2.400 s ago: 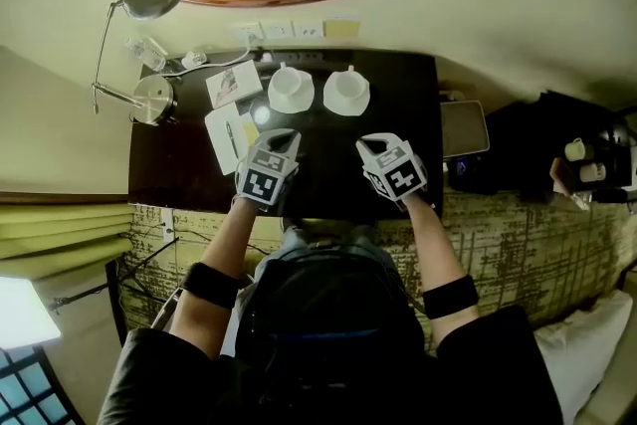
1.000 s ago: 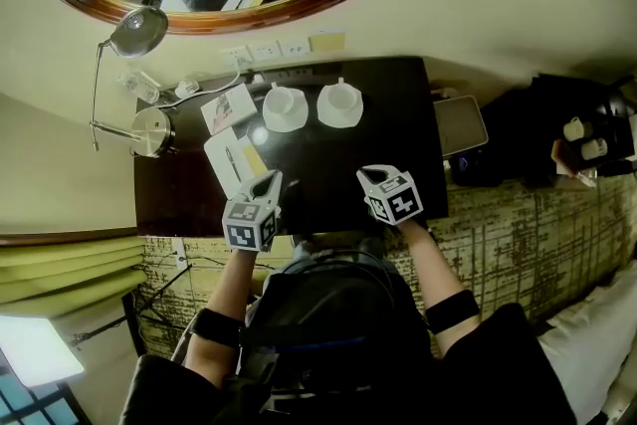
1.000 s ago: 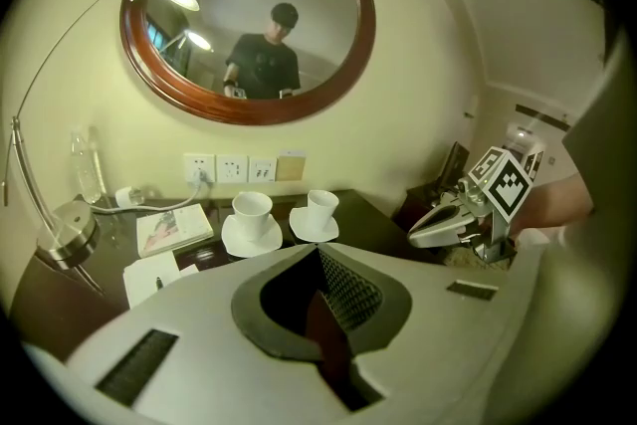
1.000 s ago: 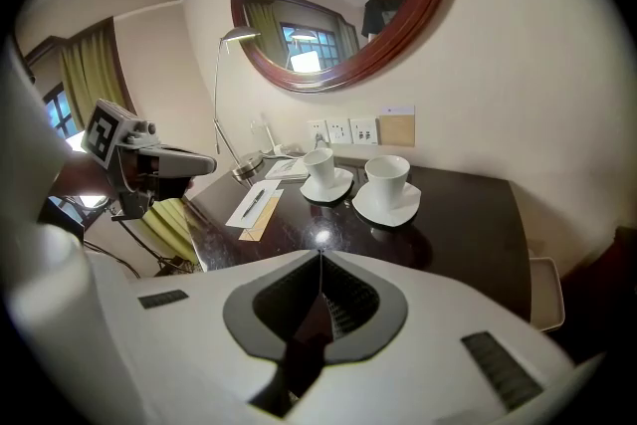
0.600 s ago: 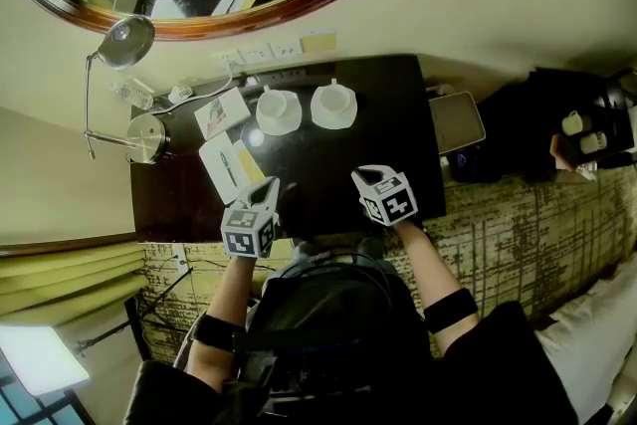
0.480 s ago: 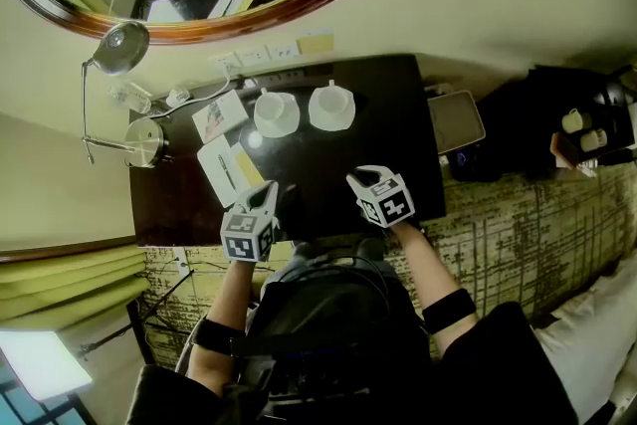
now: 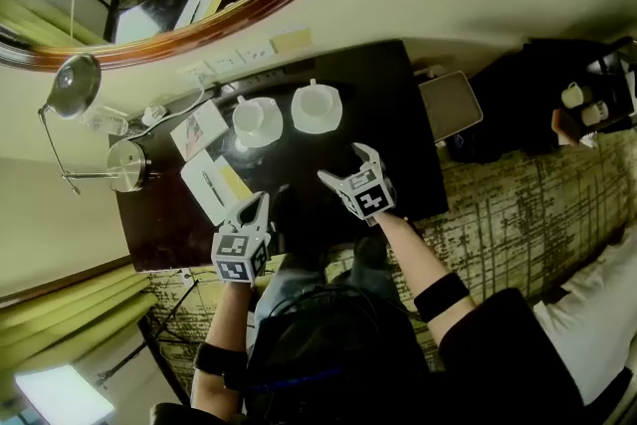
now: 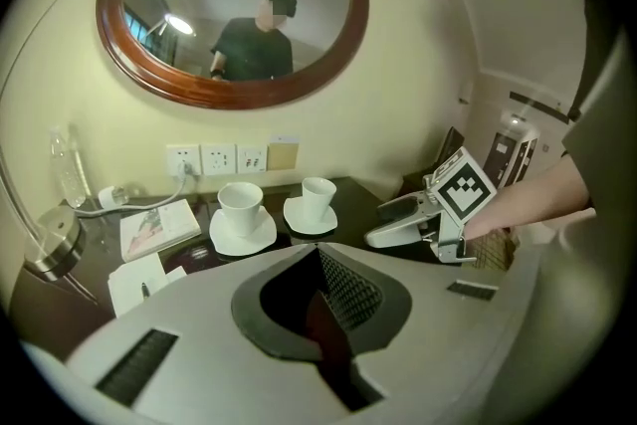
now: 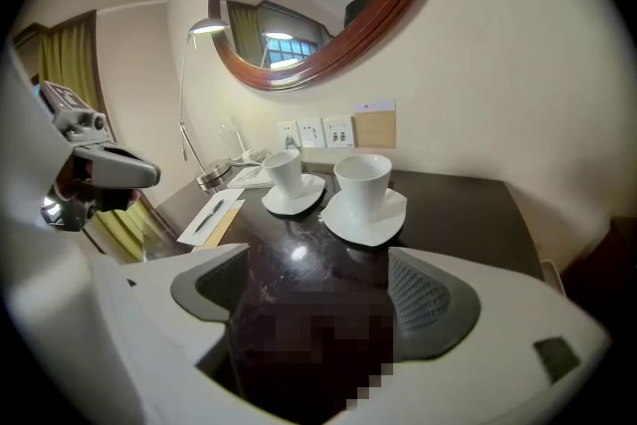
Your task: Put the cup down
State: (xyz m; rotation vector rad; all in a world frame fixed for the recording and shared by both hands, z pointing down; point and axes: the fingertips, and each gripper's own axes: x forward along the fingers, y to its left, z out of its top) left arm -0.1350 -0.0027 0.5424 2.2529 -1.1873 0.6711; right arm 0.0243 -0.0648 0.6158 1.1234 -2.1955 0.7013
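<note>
White ceramic cup (image 9: 363, 176) upright on white saucer (image 9: 343, 226), back of dark glossy tabletop (image 9: 468, 204); second white cup (image 9: 284, 170) just beside, on own saucer. Right tool (image 7: 343, 164) short of cup, apart from it; jaws just been opening, spread wide, nothing between. Left tool (image 7: 259, 206) pressed together, empty. Judged: cup already set down, release step ending. Next move calls for right tool backing away without clipping saucers.
</note>
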